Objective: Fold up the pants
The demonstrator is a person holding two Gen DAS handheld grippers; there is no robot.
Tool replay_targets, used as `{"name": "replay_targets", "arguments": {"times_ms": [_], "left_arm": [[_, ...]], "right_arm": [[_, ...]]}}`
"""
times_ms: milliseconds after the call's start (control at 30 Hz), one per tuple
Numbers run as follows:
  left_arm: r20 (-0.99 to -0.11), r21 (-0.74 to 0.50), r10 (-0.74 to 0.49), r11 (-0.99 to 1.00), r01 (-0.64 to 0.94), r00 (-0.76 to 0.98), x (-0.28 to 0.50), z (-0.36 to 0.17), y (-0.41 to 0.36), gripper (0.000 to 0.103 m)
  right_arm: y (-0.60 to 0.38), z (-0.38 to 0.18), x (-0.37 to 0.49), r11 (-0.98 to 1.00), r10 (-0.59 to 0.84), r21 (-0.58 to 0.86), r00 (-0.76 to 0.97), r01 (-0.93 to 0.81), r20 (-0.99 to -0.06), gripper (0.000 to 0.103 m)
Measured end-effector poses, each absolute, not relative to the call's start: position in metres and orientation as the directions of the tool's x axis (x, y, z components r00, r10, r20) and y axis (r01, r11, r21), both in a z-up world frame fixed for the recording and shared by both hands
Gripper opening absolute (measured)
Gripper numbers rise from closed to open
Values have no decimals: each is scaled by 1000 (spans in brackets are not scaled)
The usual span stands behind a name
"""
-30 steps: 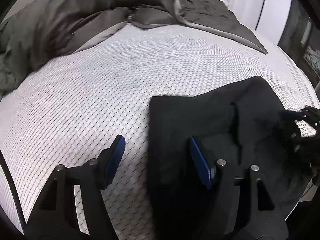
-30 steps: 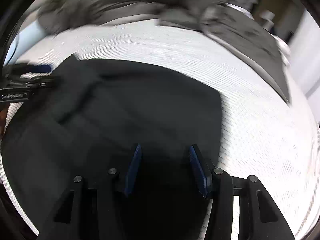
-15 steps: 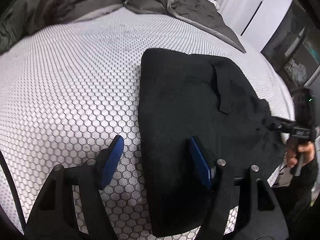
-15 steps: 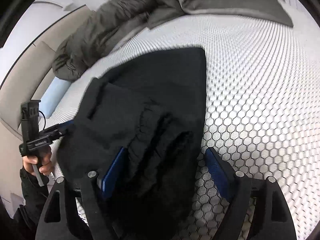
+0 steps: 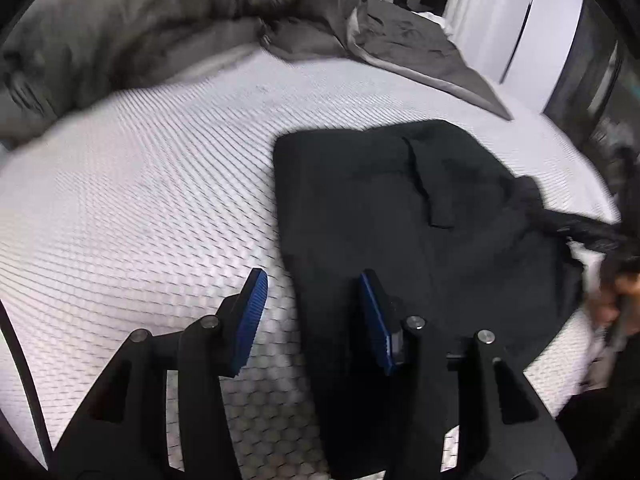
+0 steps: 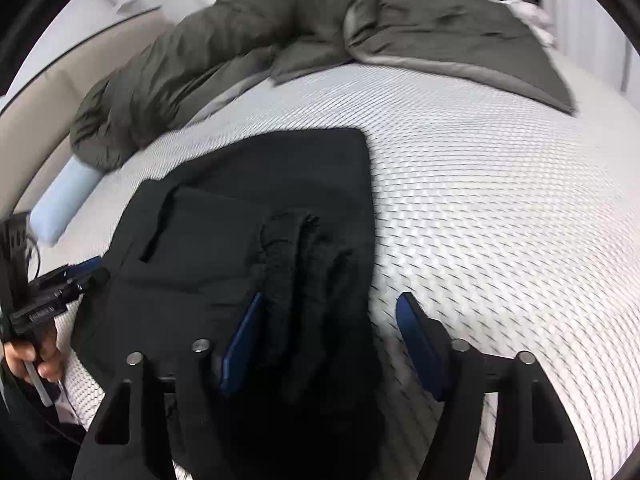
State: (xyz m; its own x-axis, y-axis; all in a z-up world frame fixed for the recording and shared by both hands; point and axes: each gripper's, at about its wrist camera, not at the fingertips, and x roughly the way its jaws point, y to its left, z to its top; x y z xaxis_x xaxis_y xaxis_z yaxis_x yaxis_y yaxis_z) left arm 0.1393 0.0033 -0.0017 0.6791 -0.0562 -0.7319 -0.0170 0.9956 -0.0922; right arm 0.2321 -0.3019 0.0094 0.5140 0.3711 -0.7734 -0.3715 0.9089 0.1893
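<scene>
- Left wrist view: my left gripper (image 5: 312,312) has its blue pads apart, and they have just been closing in. The left edge of the folded black pants (image 5: 400,220) runs up between the jaws, but neither pad presses on the cloth; the right pad sits over the fabric, the left pad over the bare white mattress (image 5: 140,200) with its honeycomb weave.
- The pants lie ahead and to the right of these tongs, folded into a thick slab with a pocket flap showing on top. Far right, a bunched end of the fabric stretches toward a blurred hand (image 5: 616,300); I cannot make out that gripper here.
- A rumpled grey duvet (image 5: 180,28) is heaped well beyond the tongs, along the far side of the mattress.
- Right wrist view: my right gripper (image 6: 332,340) stands wide, and its jaws have just eased inward a little. A gathered, ribbed waistband end of the pants (image 6: 240,208) rises between the pads, lying against the left pad and clear of the right one, so nothing is clamped.
- To the left of these tongs I see the left gripper (image 6: 84,270) at the pants' edge, with the person's hand (image 6: 36,356) on its handle. There is white lettering on its side, too blurred to read.
- A pale blue pillow (image 6: 64,204) lies far left, partly under the duvet (image 6: 240,48).
</scene>
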Motion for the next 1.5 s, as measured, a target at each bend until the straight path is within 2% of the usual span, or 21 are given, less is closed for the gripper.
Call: {"name": "replay_targets", "arguments": {"times_ms": [100,167,267,333,467,533,567,600,633,767,867,900,967,1067,1100,1133,1167,1233,1333,1467,1500], "left_arm": [[-702,-91,-57,996,-11,710,128,10,-4,44],[-677,-113,-92,993,20,730,116,19,-11,44],[-674,-127,-157,987,95,722,118,19,-31,50],[-697,-113,-180,984,142,695,124,12,-46,50],[-736,-81,-160,985,150,658,140,-9,-60,50],[-733,-86,-165,985,151,660,141,-11,-61,53],[-731,-93,-170,984,149,661,141,-10,-60,53],[-730,-98,-173,984,149,661,145,-11,-58,53],[-728,-103,-175,984,146,663,147,-10,-55,53],[-725,-115,-185,982,148,663,138,-11,-46,53],[-726,-101,-177,983,152,664,132,-11,-45,53],[-728,-82,-161,986,149,666,132,-11,-47,53],[-735,-40,-111,992,122,669,131,-10,-52,61],[-701,-13,-73,996,90,709,125,-3,-62,66],[-688,-21,-84,995,96,721,122,0,-68,75],[-675,-27,-107,992,120,730,120,1,-76,81],[-669,-25,-125,989,146,733,120,1,-83,81],[-686,9,-130,982,186,716,125,-6,-99,81],[-713,53,-87,983,178,695,133,-20,-106,81],[-714,50,-83,984,169,696,126,-21,-97,85],[-712,46,-81,986,161,697,125,-22,-92,86]], "right_arm": [[-321,29,199,917,363,166,583,-363,-727,69],[-324,39,185,891,420,197,576,-408,-701,67],[-311,46,175,838,509,243,538,-488,-672,55],[-299,37,177,807,543,267,482,-528,-688,49],[-280,9,196,812,520,285,407,-510,-751,47],[-280,4,199,831,493,267,422,-488,-761,31],[-277,7,196,837,471,231,441,-495,-763,27],[-275,13,190,839,464,202,470,-506,-751,18],[-274,19,183,838,463,180,498,-515,-733,5],[-276,43,160,839,462,130,565,-529,-684,5],[-280,26,161,852,396,77,540,-519,-743,6],[-281,15,162,857,361,50,529,-513,-768,9],[-277,7,164,853,347,34,518,-520,-782,14],[-280,31,153,846,410,43,595,-532,-691,32],[-279,38,149,843,430,46,619,-537,-657,39],[-275,42,147,846,439,47,644,-531,-626,40],[-270,40,146,853,434,49,654,-520,-619,40],[-251,30,151,843,432,46,624,-535,-651,40],[-220,1,158,822,330,-78,583,-564,-743,40],[-234,3,151,824,306,-111,602,-555,-738,40],[-244,5,148,834,290,-126,621,-537,-728,45]]}}
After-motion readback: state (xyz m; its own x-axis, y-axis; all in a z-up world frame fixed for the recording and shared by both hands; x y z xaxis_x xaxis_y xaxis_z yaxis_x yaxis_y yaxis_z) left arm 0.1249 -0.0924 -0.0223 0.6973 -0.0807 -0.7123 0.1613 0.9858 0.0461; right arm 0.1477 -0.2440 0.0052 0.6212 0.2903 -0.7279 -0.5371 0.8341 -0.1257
